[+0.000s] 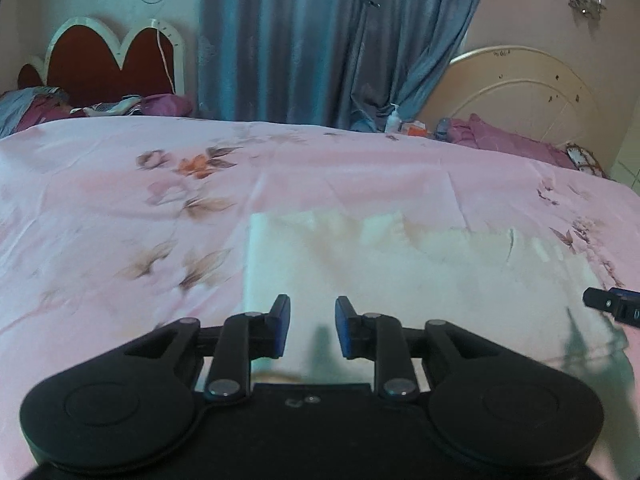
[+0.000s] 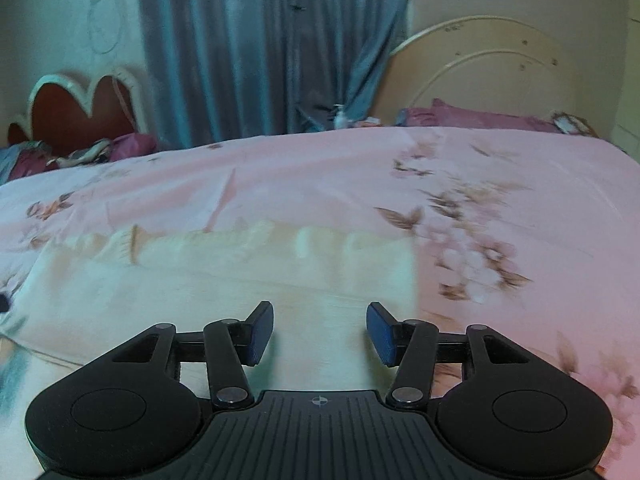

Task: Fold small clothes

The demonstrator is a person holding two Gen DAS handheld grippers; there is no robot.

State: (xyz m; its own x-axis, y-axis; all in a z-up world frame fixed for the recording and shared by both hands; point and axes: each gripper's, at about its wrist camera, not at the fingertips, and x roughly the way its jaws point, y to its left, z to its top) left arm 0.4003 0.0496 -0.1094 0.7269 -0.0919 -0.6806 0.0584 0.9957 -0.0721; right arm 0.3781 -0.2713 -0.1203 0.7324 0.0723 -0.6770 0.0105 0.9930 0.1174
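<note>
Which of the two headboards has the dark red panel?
The scalloped headboard left of the curtain; its white frame encloses dark red. The round headboard on the right is plain cream.

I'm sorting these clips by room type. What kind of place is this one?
Most likely a home bedroom. A bed with a pink floral sheet fills the view, headboards stand against the wall, and blue curtains hang behind. A pale garment lies on the sheet.
</note>
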